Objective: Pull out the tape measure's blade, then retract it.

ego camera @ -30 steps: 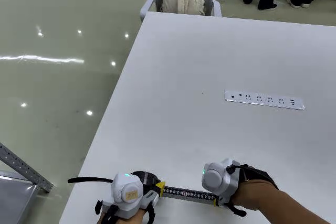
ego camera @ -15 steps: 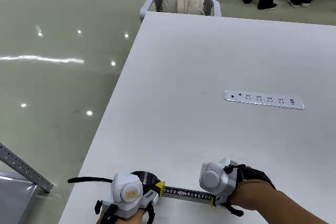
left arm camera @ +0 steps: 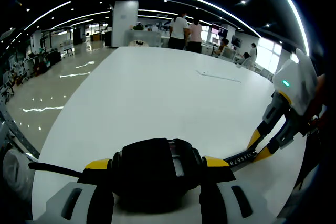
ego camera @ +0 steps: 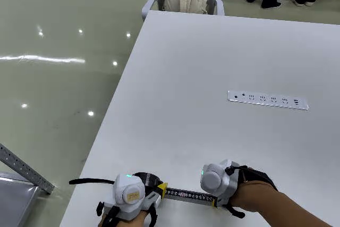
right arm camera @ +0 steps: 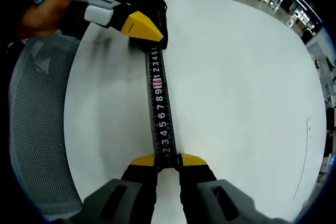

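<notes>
Black tape measure case [left arm camera: 157,177] sits clamped by the left gripper [left arm camera: 156,164] near the tabletop's [ego camera: 212,51] front-left corner, the right gripper [right arm camera: 168,160] pinching the partly drawn blade [right arm camera: 159,103], so retraction seemingly remains.

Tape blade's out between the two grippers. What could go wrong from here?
1. The right gripper pinches just the end of the blade; if it slips, the blade could whip back into the case held by the left gripper.
2. The work sits near a corner of the table; if the left grip loosens, the case might drop off the edge.
</notes>
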The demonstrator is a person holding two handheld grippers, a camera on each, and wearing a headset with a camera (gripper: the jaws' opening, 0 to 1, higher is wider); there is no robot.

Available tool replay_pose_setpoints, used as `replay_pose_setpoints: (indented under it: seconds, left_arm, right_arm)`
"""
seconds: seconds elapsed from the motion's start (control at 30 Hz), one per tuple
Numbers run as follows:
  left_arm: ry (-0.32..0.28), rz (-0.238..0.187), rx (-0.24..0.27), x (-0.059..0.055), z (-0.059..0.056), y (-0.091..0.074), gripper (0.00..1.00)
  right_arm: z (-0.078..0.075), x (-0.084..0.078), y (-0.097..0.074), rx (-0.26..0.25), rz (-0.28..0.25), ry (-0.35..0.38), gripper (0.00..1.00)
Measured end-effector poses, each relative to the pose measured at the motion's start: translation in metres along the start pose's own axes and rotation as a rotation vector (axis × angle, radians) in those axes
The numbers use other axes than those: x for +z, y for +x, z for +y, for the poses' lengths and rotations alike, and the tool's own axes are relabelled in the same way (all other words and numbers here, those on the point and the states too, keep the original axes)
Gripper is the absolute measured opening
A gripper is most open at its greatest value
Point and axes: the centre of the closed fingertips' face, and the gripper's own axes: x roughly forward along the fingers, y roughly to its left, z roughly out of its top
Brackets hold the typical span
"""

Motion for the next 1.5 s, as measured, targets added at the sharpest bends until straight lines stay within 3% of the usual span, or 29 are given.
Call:
replay_pose_setpoints:
  seconds: [1.5]
  left_arm:
    - [-0.002, 0.003, -0.004, -0.001, 0.0, 0.001, 0.63]
  right_arm:
    - [0.003, 0.017, 0.005, 0.006, -0.018, -0.012, 0.15]
